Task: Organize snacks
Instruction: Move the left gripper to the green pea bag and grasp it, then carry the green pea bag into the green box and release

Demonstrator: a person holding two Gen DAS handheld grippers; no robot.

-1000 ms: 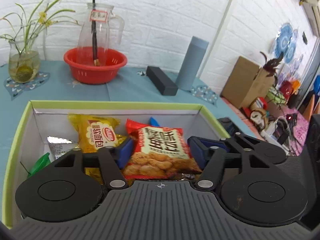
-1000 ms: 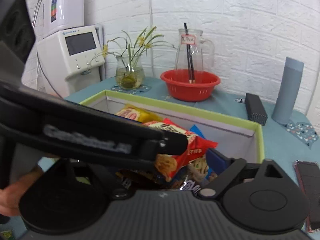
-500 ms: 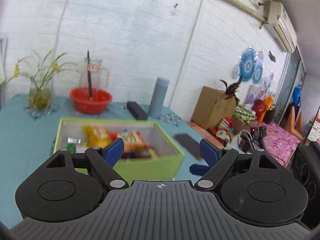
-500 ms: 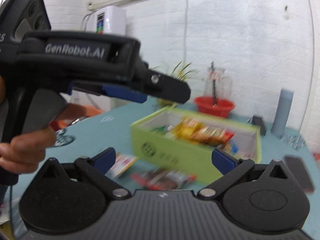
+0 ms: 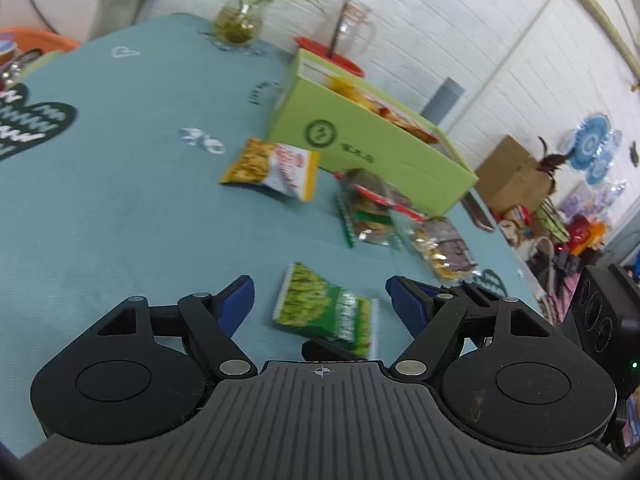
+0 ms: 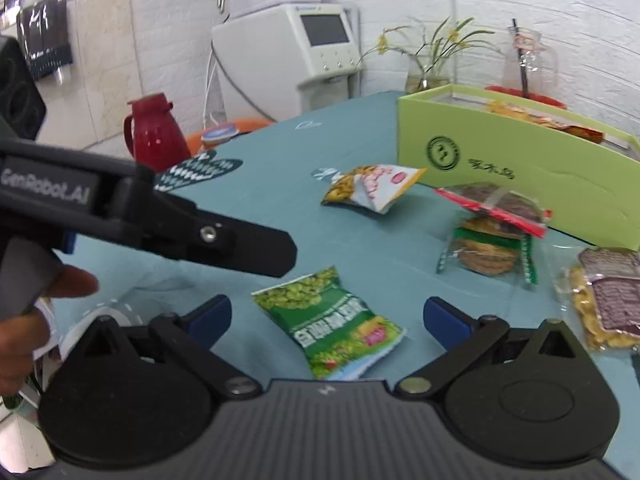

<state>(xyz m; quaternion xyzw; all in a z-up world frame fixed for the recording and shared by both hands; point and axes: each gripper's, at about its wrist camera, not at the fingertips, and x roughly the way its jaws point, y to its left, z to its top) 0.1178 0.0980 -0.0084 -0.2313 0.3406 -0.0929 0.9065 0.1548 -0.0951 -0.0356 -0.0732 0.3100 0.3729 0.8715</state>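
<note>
A lime green box (image 5: 372, 148) (image 6: 520, 168) stands on the teal table, with several snack packets inside. Loose packets lie in front of it: a green pea packet (image 5: 326, 310) (image 6: 332, 320), a yellow and white packet (image 5: 272, 166) (image 6: 370, 186), a red-and-green biscuit packet (image 5: 370, 208) (image 6: 494, 236) and a brown and yellow packet (image 5: 444, 246) (image 6: 604, 300). My left gripper (image 5: 320, 300) is open and empty, just above the green pea packet. My right gripper (image 6: 326, 318) is open and empty, close over the same packet. The left gripper's body also shows in the right wrist view (image 6: 160, 216).
A flower vase (image 5: 236, 26), a glass jug in a red bowl (image 5: 344, 46) and a grey cylinder (image 5: 442, 100) stand behind the box. A red kettle (image 6: 154, 136) and a white appliance (image 6: 288, 52) are at the left. A cardboard box (image 5: 512, 176) and clutter lie right.
Both grippers pulled out of the box, back and down to the near side of the table. They now hover over the green pea packet. Both stay open.
</note>
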